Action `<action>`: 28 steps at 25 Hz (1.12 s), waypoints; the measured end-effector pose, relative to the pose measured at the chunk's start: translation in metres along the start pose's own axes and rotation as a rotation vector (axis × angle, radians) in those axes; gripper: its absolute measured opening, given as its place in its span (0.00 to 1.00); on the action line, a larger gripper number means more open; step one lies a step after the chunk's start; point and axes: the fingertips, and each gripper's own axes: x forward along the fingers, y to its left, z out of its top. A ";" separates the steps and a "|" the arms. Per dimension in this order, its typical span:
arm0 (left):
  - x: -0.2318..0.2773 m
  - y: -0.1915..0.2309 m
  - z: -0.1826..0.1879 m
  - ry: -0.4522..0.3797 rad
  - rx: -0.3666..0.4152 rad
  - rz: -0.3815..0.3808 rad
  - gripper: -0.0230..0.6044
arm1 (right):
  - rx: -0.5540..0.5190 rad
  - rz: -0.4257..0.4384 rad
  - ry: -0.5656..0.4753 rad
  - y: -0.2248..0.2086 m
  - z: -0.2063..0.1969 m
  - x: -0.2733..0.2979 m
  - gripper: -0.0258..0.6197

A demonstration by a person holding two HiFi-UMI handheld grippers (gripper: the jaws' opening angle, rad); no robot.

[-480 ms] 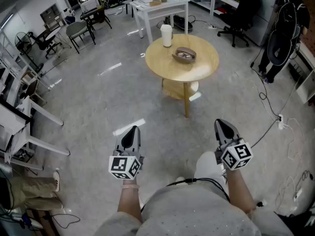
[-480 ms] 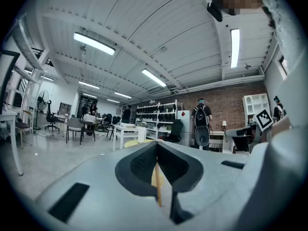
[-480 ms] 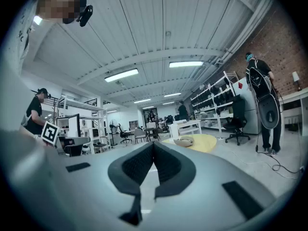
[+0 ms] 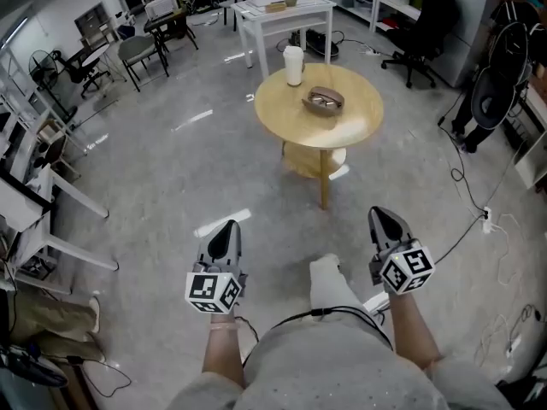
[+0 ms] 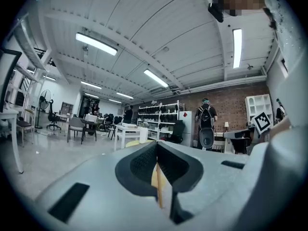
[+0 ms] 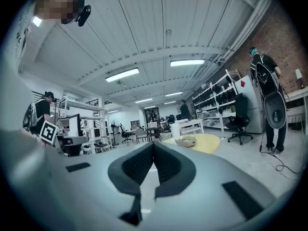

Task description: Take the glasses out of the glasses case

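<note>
Both grippers are empty and closed: the left gripper and the right gripper are held out level over the floor, and each gripper view shows its jaws meeting at the tip with nothing between them. They sit in much the same place in the head view as half a second ago.

What has changed is the person's stance. A pale leg now swings forward between the two grippers, where before it stood further right, near the right gripper. I read this as a step toward the round yellow worktop, which is well ahead of both grippers. So the task has not really begun. This is the approach, and no reach is possible yet.

On that worktop a white cup-like thing stands at the far edge. Just beside it, nearer the middle, lies the glasses case. It is a brownish oval shell that looks open, facing up. Thin dark outlines inside it are probably the glasses, though they are too small to be sure. The right gripper view also shows the case, low and rounded, straight beyond its jaws.
</note>
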 end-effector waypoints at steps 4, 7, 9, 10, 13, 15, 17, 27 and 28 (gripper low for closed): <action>0.025 0.002 -0.005 0.013 -0.005 -0.012 0.04 | 0.008 0.003 0.022 -0.017 -0.008 0.013 0.05; 0.049 0.008 -0.007 0.017 -0.008 -0.024 0.04 | 0.012 0.014 0.037 -0.027 -0.014 0.033 0.05; 0.067 0.016 -0.009 0.027 -0.010 -0.037 0.04 | 0.009 0.009 0.049 -0.032 -0.018 0.052 0.05; 0.076 0.020 -0.010 0.032 -0.011 -0.045 0.04 | 0.008 0.005 0.053 -0.035 -0.019 0.062 0.05; 0.107 0.030 -0.013 0.040 -0.017 -0.059 0.04 | 0.017 0.006 0.062 -0.049 -0.022 0.095 0.05; 0.127 0.033 -0.016 0.058 -0.022 -0.071 0.04 | 0.028 0.006 0.082 -0.058 -0.026 0.112 0.05; 0.146 0.037 -0.018 0.077 -0.027 -0.086 0.04 | 0.039 0.003 0.098 -0.066 -0.027 0.126 0.05; 0.251 0.067 -0.014 0.103 -0.024 -0.161 0.04 | 0.079 -0.046 0.109 -0.109 -0.030 0.207 0.05; 0.261 0.068 -0.013 0.104 -0.022 -0.169 0.04 | 0.080 -0.049 0.107 -0.114 -0.029 0.214 0.05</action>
